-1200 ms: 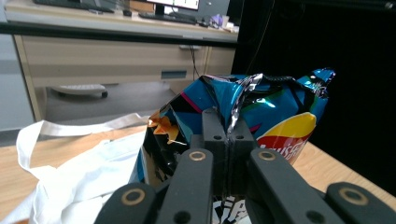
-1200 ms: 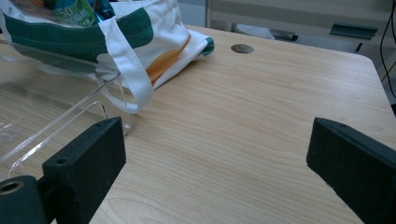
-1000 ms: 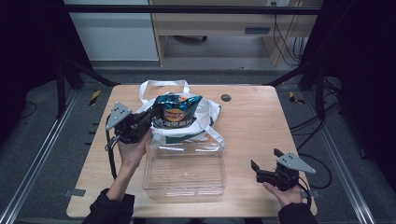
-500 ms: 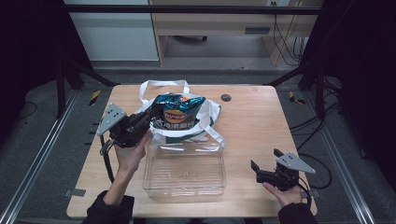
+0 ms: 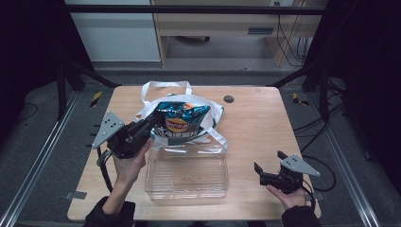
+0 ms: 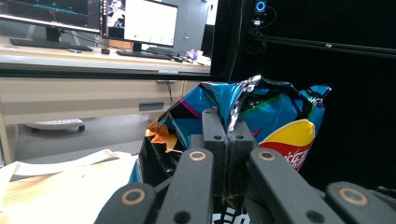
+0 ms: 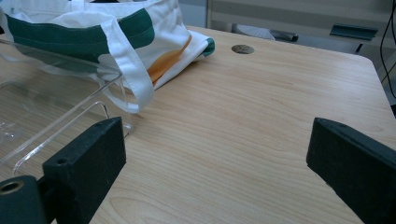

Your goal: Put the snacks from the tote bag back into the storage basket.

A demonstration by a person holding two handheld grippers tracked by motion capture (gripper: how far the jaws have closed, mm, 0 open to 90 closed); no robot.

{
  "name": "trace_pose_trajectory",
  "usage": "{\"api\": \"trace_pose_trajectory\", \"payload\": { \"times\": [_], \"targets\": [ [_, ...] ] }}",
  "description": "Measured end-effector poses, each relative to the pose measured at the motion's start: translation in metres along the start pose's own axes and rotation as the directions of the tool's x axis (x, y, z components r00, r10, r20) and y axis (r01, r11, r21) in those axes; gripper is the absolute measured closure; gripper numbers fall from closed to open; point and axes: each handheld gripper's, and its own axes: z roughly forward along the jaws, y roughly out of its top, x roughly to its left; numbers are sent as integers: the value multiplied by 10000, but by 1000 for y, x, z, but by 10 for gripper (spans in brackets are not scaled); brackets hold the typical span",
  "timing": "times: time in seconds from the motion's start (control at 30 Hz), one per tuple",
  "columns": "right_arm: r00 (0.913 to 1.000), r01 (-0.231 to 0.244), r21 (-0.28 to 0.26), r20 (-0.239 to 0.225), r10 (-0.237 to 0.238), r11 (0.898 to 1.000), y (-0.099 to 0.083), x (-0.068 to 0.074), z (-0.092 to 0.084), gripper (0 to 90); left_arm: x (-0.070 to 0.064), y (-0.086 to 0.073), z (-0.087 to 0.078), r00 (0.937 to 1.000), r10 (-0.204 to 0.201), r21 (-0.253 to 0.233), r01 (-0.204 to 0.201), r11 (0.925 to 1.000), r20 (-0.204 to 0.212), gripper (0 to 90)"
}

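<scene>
Above the white cloth bag [image 5: 208,118] at the far middle of the wooden surface [image 5: 265,127], a blue chip bag [image 5: 182,124] is hanging in the grip of the left hand-held gripper [image 5: 152,124]. Its jaws are pressing together on the crinkled top edge of the chip bag, which the left gripper view shows pinched between the two black pads [image 6: 214,140] with the foil seam sticking up above them. The chip bag is sitting partly over the mouth of the cloth bag and just beyond the far rim of a clear plastic bin [image 5: 187,172], which is lying open near the front edge of the surface. The cloth bag's white handles are trailing over the bin's far wall. The right hand-held gripper [image 5: 267,174] is resting low at the front right of the surface, well apart from the bin, its jaws standing wide apart with nothing between them. A small dark round disc [image 5: 229,99] is lying near the far edge.
</scene>
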Motion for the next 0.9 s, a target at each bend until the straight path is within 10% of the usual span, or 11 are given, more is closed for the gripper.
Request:
{"api": "trace_pose_trajectory", "payload": {
  "times": [0.9],
  "targets": [
    [10000, 51, 40, 42, -51, 10000, -1, 0, -2, 54, -33, -16, -28, 9978, 221, 473, -250, 9986, 620, 897]
  ]
}}
